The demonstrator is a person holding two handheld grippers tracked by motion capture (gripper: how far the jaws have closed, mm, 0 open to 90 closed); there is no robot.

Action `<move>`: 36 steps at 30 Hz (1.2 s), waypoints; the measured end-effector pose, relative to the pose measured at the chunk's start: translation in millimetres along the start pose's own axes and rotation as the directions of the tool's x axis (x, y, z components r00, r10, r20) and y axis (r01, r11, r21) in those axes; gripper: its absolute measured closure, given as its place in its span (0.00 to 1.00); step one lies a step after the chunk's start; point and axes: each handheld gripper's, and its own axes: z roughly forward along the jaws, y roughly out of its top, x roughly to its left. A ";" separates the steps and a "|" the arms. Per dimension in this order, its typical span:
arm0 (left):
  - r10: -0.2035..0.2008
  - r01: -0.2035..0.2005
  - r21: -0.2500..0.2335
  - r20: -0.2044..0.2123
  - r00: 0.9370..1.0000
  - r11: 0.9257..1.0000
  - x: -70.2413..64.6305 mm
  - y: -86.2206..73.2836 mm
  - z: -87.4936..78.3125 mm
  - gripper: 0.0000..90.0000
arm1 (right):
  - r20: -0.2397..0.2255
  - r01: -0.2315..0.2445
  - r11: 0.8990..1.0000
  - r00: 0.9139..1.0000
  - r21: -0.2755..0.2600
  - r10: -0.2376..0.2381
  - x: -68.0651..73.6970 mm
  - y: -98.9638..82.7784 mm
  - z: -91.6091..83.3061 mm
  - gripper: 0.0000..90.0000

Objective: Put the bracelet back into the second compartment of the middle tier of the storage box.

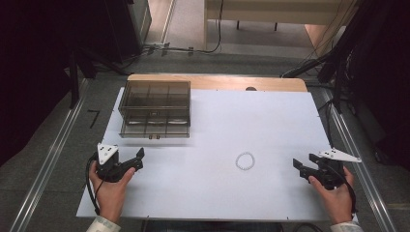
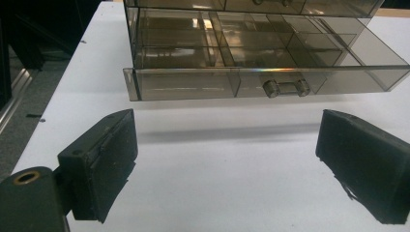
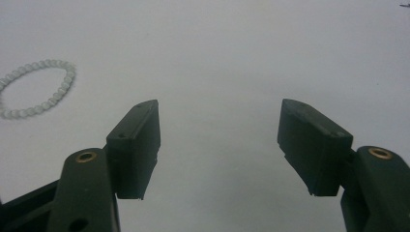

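Observation:
A smoky clear plastic drawer box (image 1: 154,108) stands at the back left of the white table (image 1: 217,193). Its bottom drawer (image 2: 261,82) is pulled out a little, and its small handle (image 2: 285,88) faces my left gripper (image 2: 227,159). That gripper (image 1: 137,161) is open and empty, a short way in front of the box. A pale bead bracelet (image 1: 245,160) lies flat on the table right of centre. My right gripper (image 1: 305,166) is open and empty, to the right of the bracelet (image 3: 36,87), which lies ahead and to the left of its jaws (image 3: 220,145).
The drawers are split into compartments that look empty. A wooden strip (image 1: 217,82) runs along the table's far edge. Metal rails (image 1: 48,159) flank the table on the floor, with dark stands and cables (image 1: 333,63) at the back right.

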 end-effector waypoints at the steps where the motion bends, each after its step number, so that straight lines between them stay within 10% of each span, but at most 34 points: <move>1: 0.000 0.000 -0.001 0.001 1.000 1.000 -0.2 -0.1 0.1 0.09 | 0.000 0.000 1.000 1.000 0.000 0.000 0.0 0.0 0.0 0.33; 36: 0.003 -0.003 -0.001 0.001 1.000 1.000 -1.7 0.0 0.3 0.09 | -0.042 0.064 0.997 0.997 0.029 -0.063 20.8 4.4 12.3 0.34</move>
